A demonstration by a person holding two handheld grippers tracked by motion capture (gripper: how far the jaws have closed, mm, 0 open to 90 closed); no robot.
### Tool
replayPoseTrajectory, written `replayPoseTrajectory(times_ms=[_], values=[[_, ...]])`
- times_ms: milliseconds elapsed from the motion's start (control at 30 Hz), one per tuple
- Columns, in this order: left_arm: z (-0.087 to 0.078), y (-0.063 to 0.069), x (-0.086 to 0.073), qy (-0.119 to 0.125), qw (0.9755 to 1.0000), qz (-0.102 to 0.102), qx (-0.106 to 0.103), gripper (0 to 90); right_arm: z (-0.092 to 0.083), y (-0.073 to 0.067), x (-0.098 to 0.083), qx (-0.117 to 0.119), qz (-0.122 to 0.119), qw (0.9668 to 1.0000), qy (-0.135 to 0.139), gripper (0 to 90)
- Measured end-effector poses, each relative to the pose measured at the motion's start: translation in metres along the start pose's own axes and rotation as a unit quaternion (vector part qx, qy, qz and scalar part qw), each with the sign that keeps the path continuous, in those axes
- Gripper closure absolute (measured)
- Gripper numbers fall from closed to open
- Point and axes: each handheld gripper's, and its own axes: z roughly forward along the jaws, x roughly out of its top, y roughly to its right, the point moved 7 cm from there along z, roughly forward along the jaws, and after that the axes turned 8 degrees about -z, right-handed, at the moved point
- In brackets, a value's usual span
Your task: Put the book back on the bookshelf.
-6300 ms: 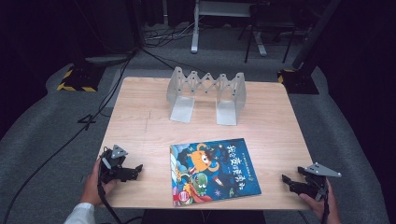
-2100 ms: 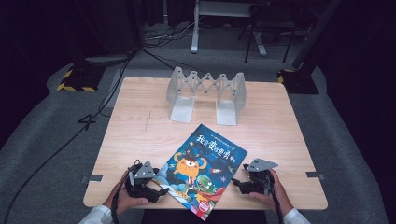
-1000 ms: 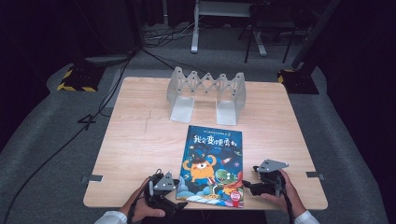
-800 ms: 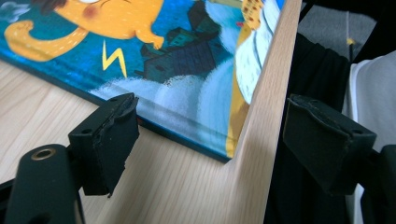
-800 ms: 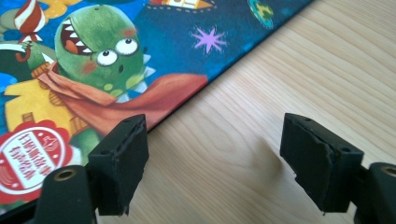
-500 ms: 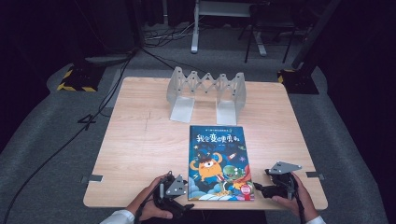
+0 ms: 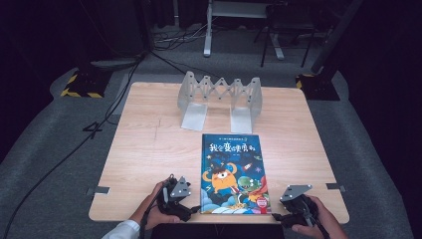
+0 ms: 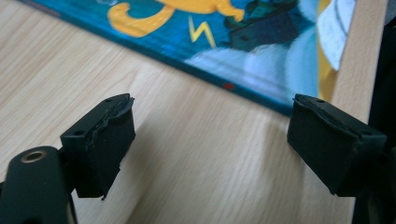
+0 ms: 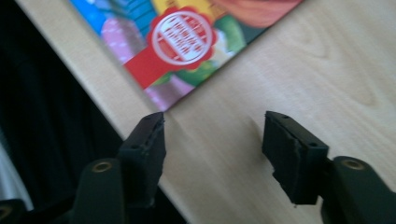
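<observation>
Pale wooden table (image 7: 149, 149) under lamp light, dark floor and cables around. Picture book (image 7: 233, 173) flat near the front edge, right of middle, squared to the table, spine to the left. Folding metal rack (image 7: 219, 99) upright towards the back edge. Left gripper (image 7: 191, 209) at the book's near left corner, jaws spread wide on bare wood. Right gripper (image 7: 278, 217) just off the near right corner, jaws just narrowing, apart, nothing between them.

Left gripper (image 8: 210, 140) is hovering low over the wooden table (image 8: 196, 177), its two black fingers (image 8: 100, 140) standing wide apart with nothing between them. The picture book (image 8: 243, 42) is lying flat just beyond the fingertips, its blue edge running diagonally.
</observation>
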Motion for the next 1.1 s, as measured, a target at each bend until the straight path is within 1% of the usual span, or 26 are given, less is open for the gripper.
replayPoseTrajectory(times_ms=[33,100,133,167,200,267,367,433,467,500,533,567,600,633,667,733,767,800,833,867,900,933,967,1000,1033,1100], values=[[0.001,0.002,0.000,-0.001,1.0000,-0.001,0.003,15.4,0.000,-0.002,0.000,0.004,-0.004,0.9999,-0.011,42.0],[0.003,0.008,0.002,0.000,1.0000,0.004,-0.001,15.4,-0.001,-0.002,0.002,0.007,-0.008,0.9994,-0.034,45.2],[0.005,0.010,0.003,0.000,1.0000,0.006,-0.004,15.4,-0.001,-0.001,0.003,0.008,-0.008,0.9992,-0.038,47.4],[0.005,0.011,0.003,-0.003,0.9999,0.009,-0.005,15.4,0.000,-0.001,0.006,0.010,-0.010,0.9988,-0.047,49.8],[0.005,0.011,0.003,-0.003,0.9999,0.009,-0.005,15.0,0.000,-0.001,0.006,0.010,-0.010,0.9988,-0.047,49.8],[0.006,0.011,0.004,-0.003,0.9999,0.011,-0.007,14.8,0.001,0.003,0.010,0.012,-0.008,0.9979,-0.063,55.2],[0.007,0.011,0.005,-0.003,0.9999,0.011,-0.008,14.9,0.003,0.006,0.017,0.020,-0.020,0.9955,-0.091,56.1],[0.007,0.011,0.005,-0.001,0.9999,0.010,-0.010,14.9,0.004,0.004,0.020,0.023,-0.023,0.9950,-0.094,61.4],[0.006,0.011,0.005,-0.003,0.9999,0.009,-0.008,14.9,0.005,0.002,0.021,0.025,-0.027,0.9953,-0.089,62.5],[0.006,0.010,0.005,-0.002,0.9999,0.014,-0.009,15.1,0.005,0.001,0.022,0.023,-0.024,0.9960,-0.083,62.5],[0.006,0.010,0.005,-0.001,0.9999,0.013,-0.009,15.3,0.005,0.001,0.021,0.020,-0.023,0.9968,-0.074,62.6],[0.006,0.009,0.004,-0.001,0.9999,0.011,-0.008,15.3,0.004,0.000,0.018,0.019,-0.022,0.9985,-0.047,63.1],[0.006,0.009,0.004,-0.001,0.9999,0.011,-0.008,15.4,0.004,0.000,0.018,0.019,-0.022,0.9985,-0.047,63.1],[0.005,0.009,0.004,-0.002,0.9999,0.011,-0.009,15.4,0.004,0.000,0.016,0.018,-0.015,0.9993,-0.028,63.3],[0.005,0.009,0.004,-0.001,0.9999,0.012,-0.010,15.8,0.003,-0.001,0.014,0.013,-0.018,0.9997,-0.006,63.5],[0.005,0.007,0.004,-0.003,0.9999,0.011,-0.009,15.8,0.004,-0.002,0.012,0.013,-0.004,0.9996,0.024,64.3],[0.005,0.006,0.004,-0.003,0.9998,0.017,-0.012,15.6,0.006,-0.003,0.013,0.003,-0.012,0.9986,0.052,64.2],[0.005,0.006,0.004,-0.003,0.9998,0.017,-0.012,15.3,0.006,-0.003,0.013,0.003,-0.012,0.9986,0.052,64.2],[0.005,0.005,0.004,-0.004,0.9997,0.019,-0.011,15.3,0.008,-0.003,0.015,0.008,-0.008,0.9973,0.073,61.8],[0.005,0.005,0.004,-0.005,0.9999,0.014,-0.008,14.9,0.010,-0.002,0.018,0.015,0.006,0.9959,0.089,55.5],[0.005,0.004,0.004,-0.004,0.9999,0.012,-0.007,14.9,0.010,-0.001,0.021,0.023,0.005,0.9948,0.099,49.8],[0.005,0.003,0.004,-0.002,1.0000,0.008,-0.004,14.9,0.010,-0.001,0.022,0.030,0.002,0.9941,0.104,45.9],[0.004,0.002,0.004,-0.002,0.9999,0.011,-0.004,14.9,0.010,-0.001,0.024,0.039,0.006,0.9935,0.107,42.4],[0.003,0.000,0.004,-0.002,1.0000,0.008,-0.002,14.9,0.011,-0.001,0.026,0.049,0.007,0.9926,0.111,38.6],[0.003,-0.002,0.003,-0.002,1.0000,0.005,0.001,14.9,0.010,-0.001,0.028,0.062,0.012,0.9912,0.116,37.4],[0.001,-0.004,0.002,-0.002,1.0000,0.004,0.003,14.9,0.010,0.000,0.030,0.062,0.005,0.9909,0.119,34.5]])
